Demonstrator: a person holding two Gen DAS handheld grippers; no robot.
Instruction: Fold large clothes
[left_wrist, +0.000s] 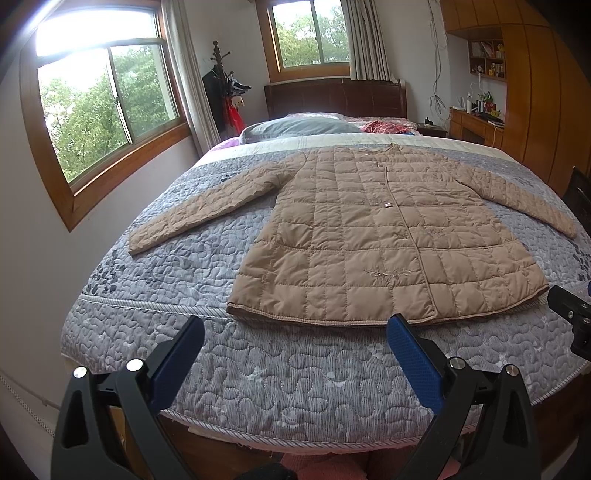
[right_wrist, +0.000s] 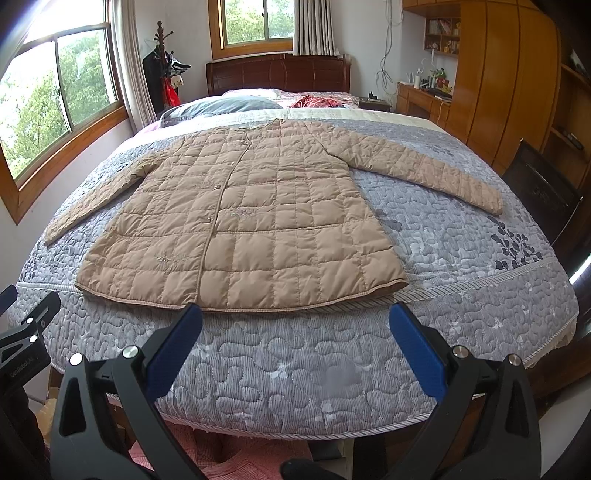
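Beyond the coat's collar, at the head of the bed, a grey pillow (left_wrist: 299, 129) and a red checked cloth (left_wrist: 388, 127) are seen lying before the dark wooden headboard (left_wrist: 332, 96), well apart from the garment; nothing is laid on the coat and nothing is set between it and the grippers; a coat stand (left_wrist: 225, 85) hung with dark clothes is placed in the corner beside the curtained window (left_wrist: 107, 107), and a wooden wardrobe (right_wrist: 506, 77) with a desk (right_wrist: 421, 98) is ranged along the right wall; the bed is covered with a grey quilted bedspread (right_wrist: 280, 369) stitched in looping shapes, with bare spread left between the hem and the foot edge; the beige quilted coat (left_wrist: 369, 229) is spread flat and buttoned, front up, near the middle of the spread; its long axis is run along the bed, the collar turned toward the headboard and the hem toward the cameras, both sleeves angled out and down to either side; the left gripper (left_wrist: 295, 336) is held wide, nothing between its blue pads, above the foot of the bed just short of the hem; the right gripper (right_wrist: 295, 321) is likewise held wide and empty, its left finger tip seen against the hem line, though contact cannot be told.
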